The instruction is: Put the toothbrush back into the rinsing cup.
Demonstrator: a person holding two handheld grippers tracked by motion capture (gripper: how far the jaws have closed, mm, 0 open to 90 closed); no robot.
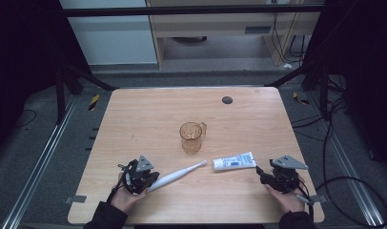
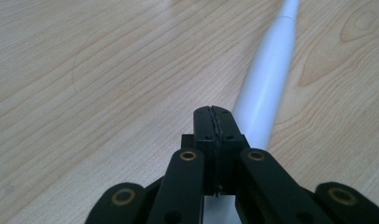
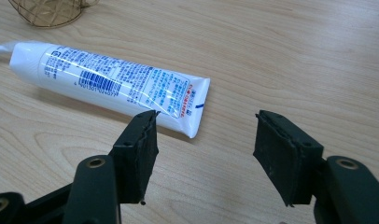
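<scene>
A white electric toothbrush (image 1: 177, 174) (image 2: 267, 88) lies slanted on the wooden table (image 1: 148, 109), its head pointing toward a white-and-blue toothpaste tube (image 1: 234, 161) (image 3: 108, 77). My left gripper (image 1: 152, 177) (image 2: 214, 119) is at the toothbrush's handle end. Its jaws are pressed flat together with nothing between them, and the handle runs along their right side. At the front right, my right gripper (image 1: 259, 172) (image 3: 204, 135) stands open and low over the table. The tube's crimped end lies just ahead of its left jaw, and bare wood shows between the pads.
An amber see-through mug (image 1: 191, 136) (image 3: 47, 11) stands upright mid-table, just behind the toothbrush head and the tube. A small dark round mark (image 1: 227, 100) sits near the far edge. Cables and metal rails run along the floor beside the table.
</scene>
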